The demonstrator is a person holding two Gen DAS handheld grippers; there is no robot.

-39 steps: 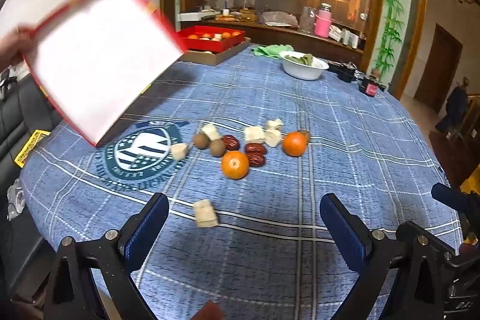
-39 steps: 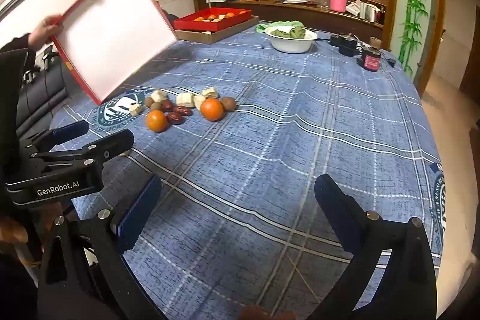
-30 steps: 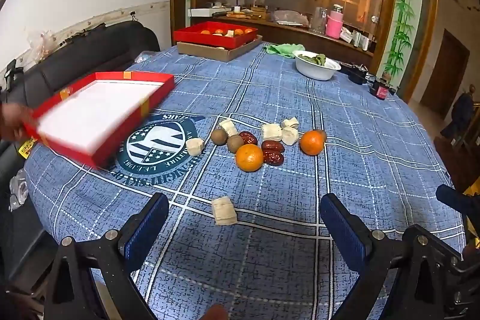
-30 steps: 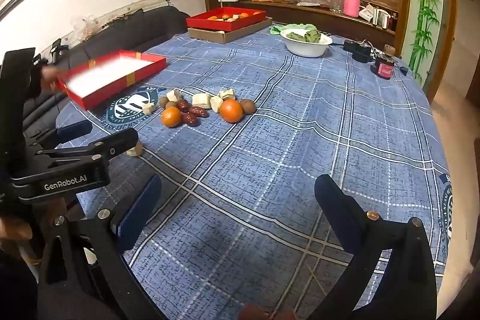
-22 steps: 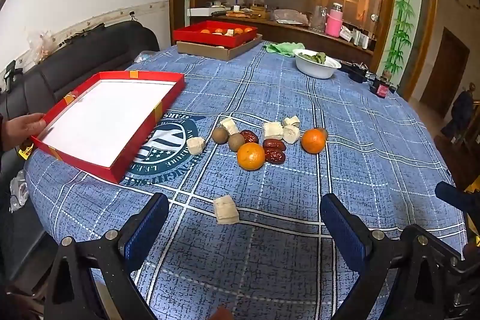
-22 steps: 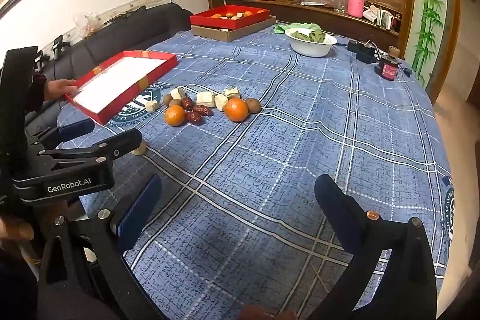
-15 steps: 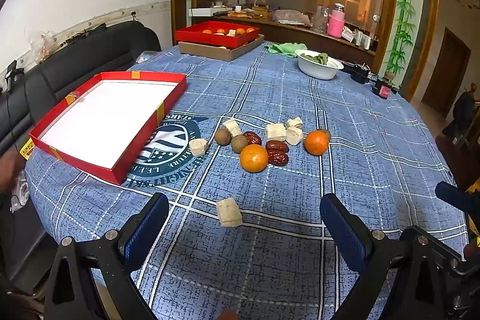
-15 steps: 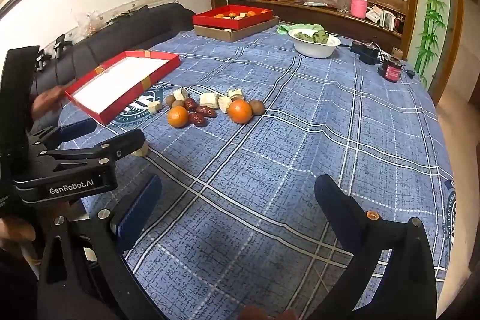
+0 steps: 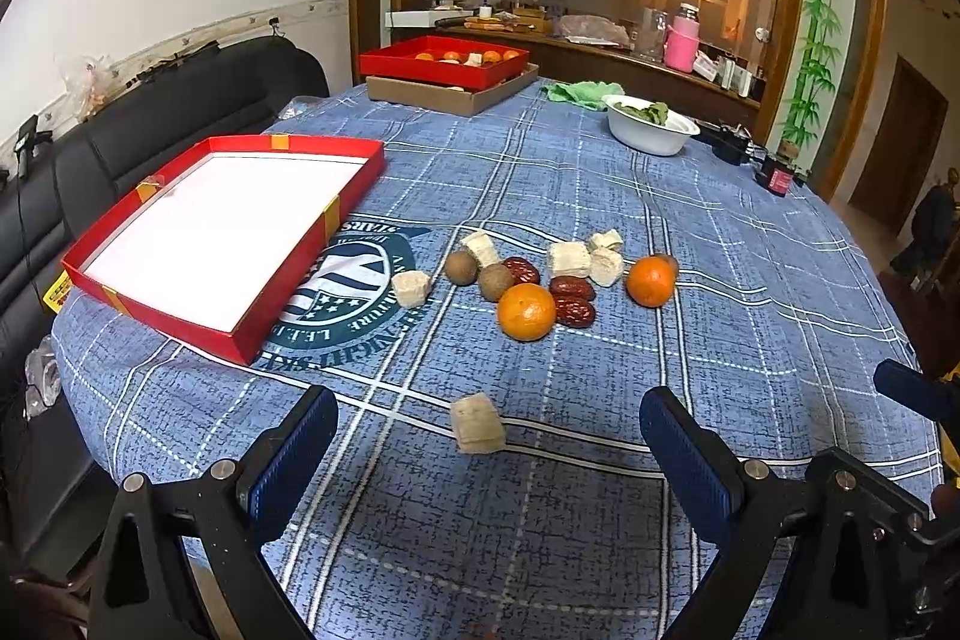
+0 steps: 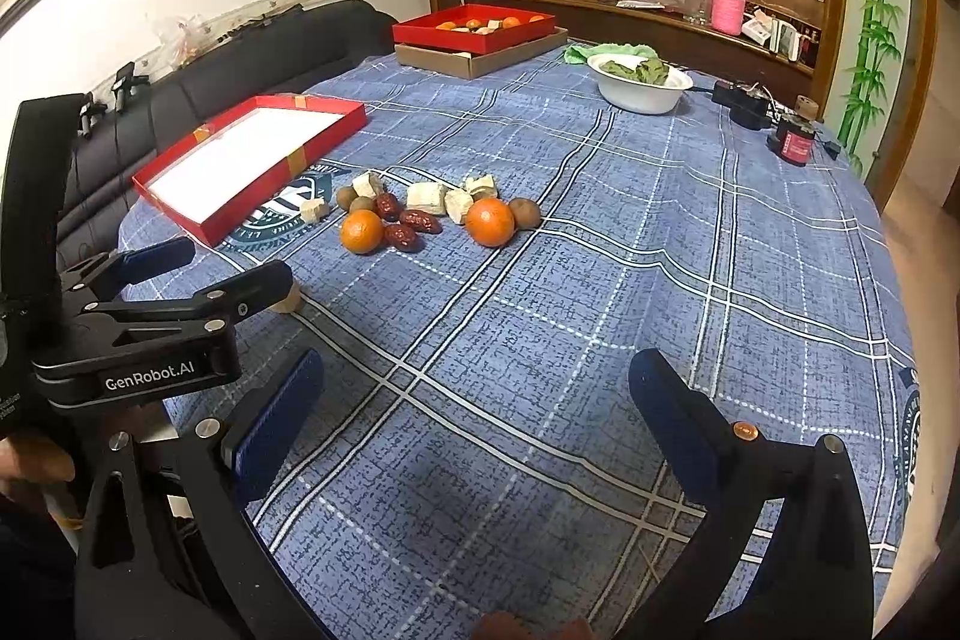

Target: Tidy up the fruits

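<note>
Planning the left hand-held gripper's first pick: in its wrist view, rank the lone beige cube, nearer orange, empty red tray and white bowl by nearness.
1. Lone beige cube, just ahead, centre.
2. Nearer round orange, mid-table.
3. Empty red cardboard tray, left.
4. White bowl, far right.

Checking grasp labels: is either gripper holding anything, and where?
Nothing held. Left gripper and right gripper are both open, empty above the tablecloth.

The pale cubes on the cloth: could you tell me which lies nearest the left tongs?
The lone cube, apart from the cluster, lying just ahead of the open left tongs.
</note>
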